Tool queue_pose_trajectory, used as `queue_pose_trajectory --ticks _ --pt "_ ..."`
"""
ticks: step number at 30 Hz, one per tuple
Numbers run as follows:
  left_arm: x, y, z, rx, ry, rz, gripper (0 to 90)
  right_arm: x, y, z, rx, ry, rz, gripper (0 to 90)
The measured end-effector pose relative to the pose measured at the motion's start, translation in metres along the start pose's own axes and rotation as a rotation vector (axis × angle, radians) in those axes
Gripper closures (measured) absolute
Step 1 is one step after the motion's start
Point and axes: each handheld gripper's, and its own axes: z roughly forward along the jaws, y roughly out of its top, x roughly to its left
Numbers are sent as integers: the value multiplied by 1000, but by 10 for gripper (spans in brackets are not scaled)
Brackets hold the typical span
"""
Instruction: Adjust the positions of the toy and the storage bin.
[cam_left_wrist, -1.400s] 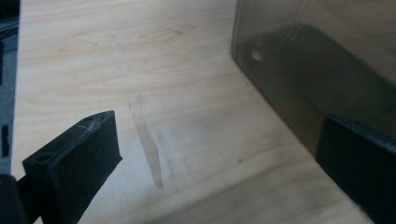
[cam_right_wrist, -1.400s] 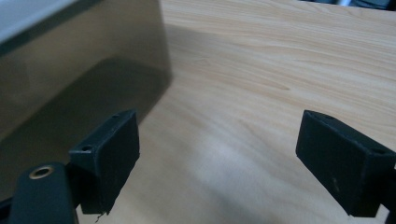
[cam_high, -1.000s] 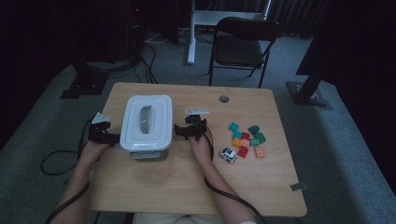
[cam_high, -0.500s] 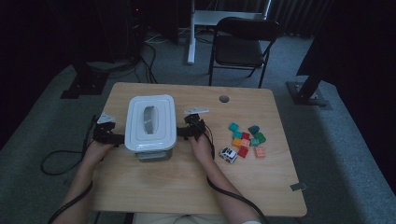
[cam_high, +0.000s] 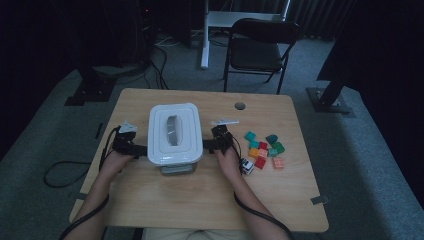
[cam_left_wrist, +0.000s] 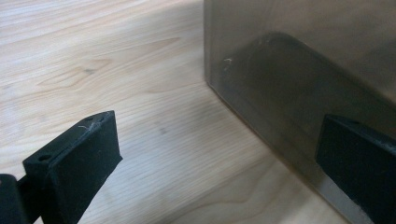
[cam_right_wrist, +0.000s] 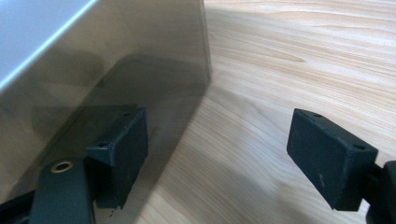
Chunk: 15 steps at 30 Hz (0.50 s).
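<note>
A lidded, smoky clear plastic storage box (cam_high: 175, 134) sits left of the tabletop (cam_high: 200, 210) centre. The left tool (cam_high: 141, 149) and right tool (cam_high: 206, 146) flank its walls, both gaping, gripping nothing. Pressing unevenly could skid or tip the box.

High view: fixed above the person's side, facing forward and down; takes in the whole worktop (cam_high: 210, 200), with floor and a chair (cam_high: 260, 47) beyond.

Left gripper view: low over the worktop, looking along the left gripper (cam_left_wrist: 217, 163), very near the container (cam_left_wrist: 299, 70) wall on its right.

Right gripper view: likewise low, along the right gripper (cam_right_wrist: 217, 158), the wall close on its left.

Shared by all three: the container (cam_high: 175, 132) and the wood beside it.
</note>
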Motion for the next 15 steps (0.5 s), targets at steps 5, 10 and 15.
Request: queue_pose_trajectory --ticks 5,10,15 --pt "-12 5 5 6 -20 23 5 -9 -5 -13 16 -7 5 206" --pt "-22 7 9 5 -36 38 5 -16 -12 -23 40 1 23 206" --pt "-30 7 10 2 -45 46 6 -15 -17 -31 51 -26 -23 208"
